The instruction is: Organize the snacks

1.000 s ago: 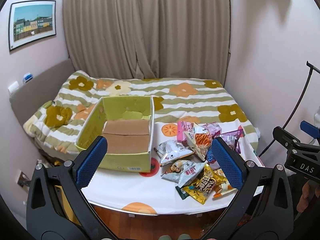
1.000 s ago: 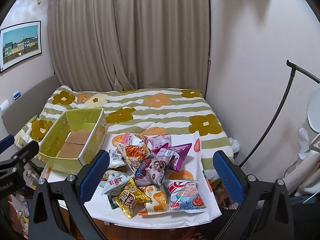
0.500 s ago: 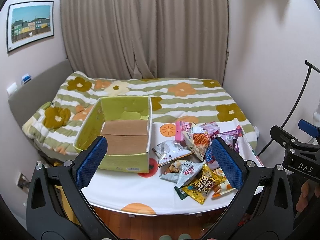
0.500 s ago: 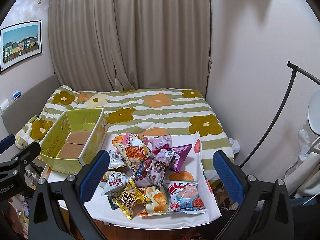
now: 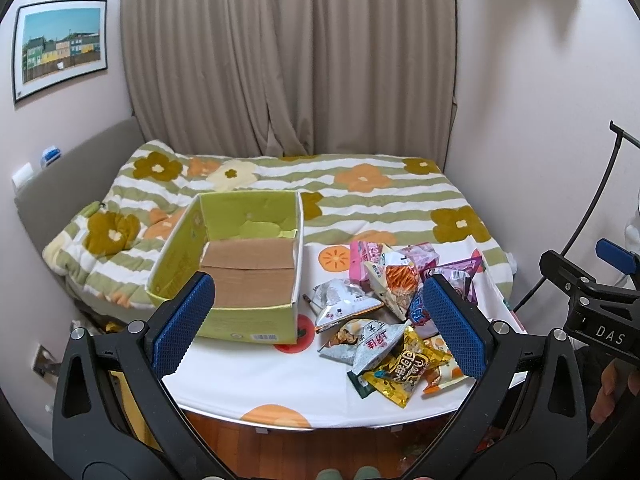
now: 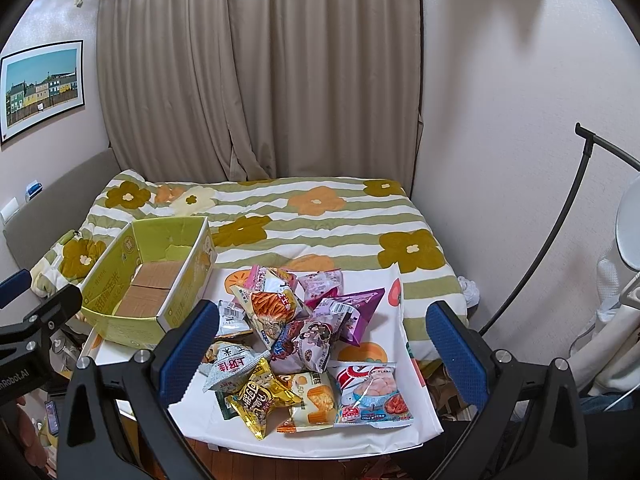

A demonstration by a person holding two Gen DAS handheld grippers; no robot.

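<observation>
A pile of several snack bags [image 5: 384, 312] [image 6: 296, 332] lies on the right half of a small table with a white, orange-printed cloth [image 5: 248, 376] [image 6: 384, 436]. A yellow bag [image 5: 404, 368] [image 6: 260, 396] is nearest the front edge, and a red-and-white bag [image 6: 372, 392] lies at the pile's right. An open green cardboard box [image 5: 236, 260] [image 6: 148, 280], holding nothing, stands on the table's left. My left gripper [image 5: 320, 320] hovers open before the table, between box and pile. My right gripper [image 6: 324, 348] hovers open over the pile's near side. Neither holds anything.
Behind the table is a bed with a striped flower quilt [image 5: 360, 192] [image 6: 320, 220], with curtains [image 5: 288, 60] behind it. A black lamp stand [image 6: 560, 216] leans by the right wall. A person's hand [image 5: 612, 392] grips the other tool at the far right of the left wrist view.
Both views have drifted only slightly; the left wrist view has edged a little toward the table. No snack has moved, and both grippers stay open.
</observation>
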